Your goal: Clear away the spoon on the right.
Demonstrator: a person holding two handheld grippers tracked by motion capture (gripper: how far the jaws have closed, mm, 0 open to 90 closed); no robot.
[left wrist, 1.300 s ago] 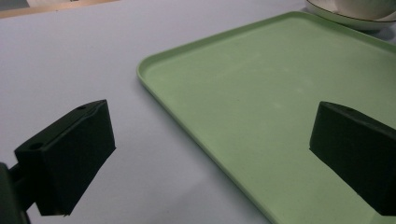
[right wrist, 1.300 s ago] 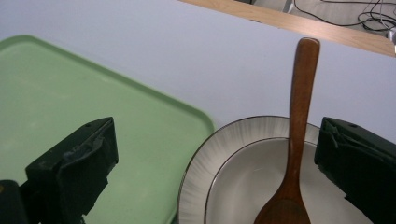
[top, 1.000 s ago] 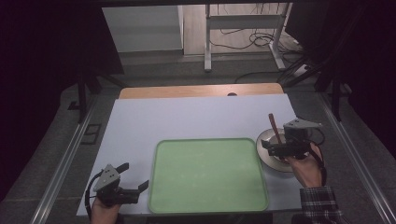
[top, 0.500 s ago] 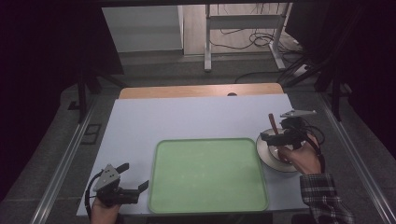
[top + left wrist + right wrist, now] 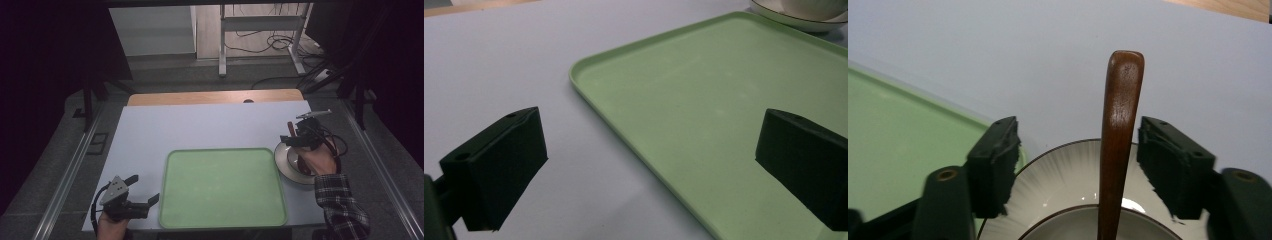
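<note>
A brown wooden spoon (image 5: 1120, 125) stands in a white cup (image 5: 1063, 231) on a white ribbed saucer (image 5: 1063, 175). Its handle rises between the jaws of my right gripper (image 5: 1079, 132), which is open and clear of the wood on both sides. From above, that gripper (image 5: 291, 136) hovers over the saucer (image 5: 286, 161) at the table's right, with the spoon handle (image 5: 290, 125) at its tip. A light green tray (image 5: 223, 187) lies empty in the middle. My left gripper (image 5: 144, 189) sits open at the tray's near left corner, its jaws straddling the tray rim (image 5: 589, 95) and holding nothing (image 5: 649, 150).
The white tabletop (image 5: 200, 125) has a wooden strip (image 5: 215, 96) along its far edge. The saucer and cup (image 5: 804, 12) lie just past the tray's far right corner. Metal rails run along both table sides, and a stand with cables is behind.
My right gripper has moved forward, away from the person, across the saucer to the spoon handle. The left gripper has stayed put.
</note>
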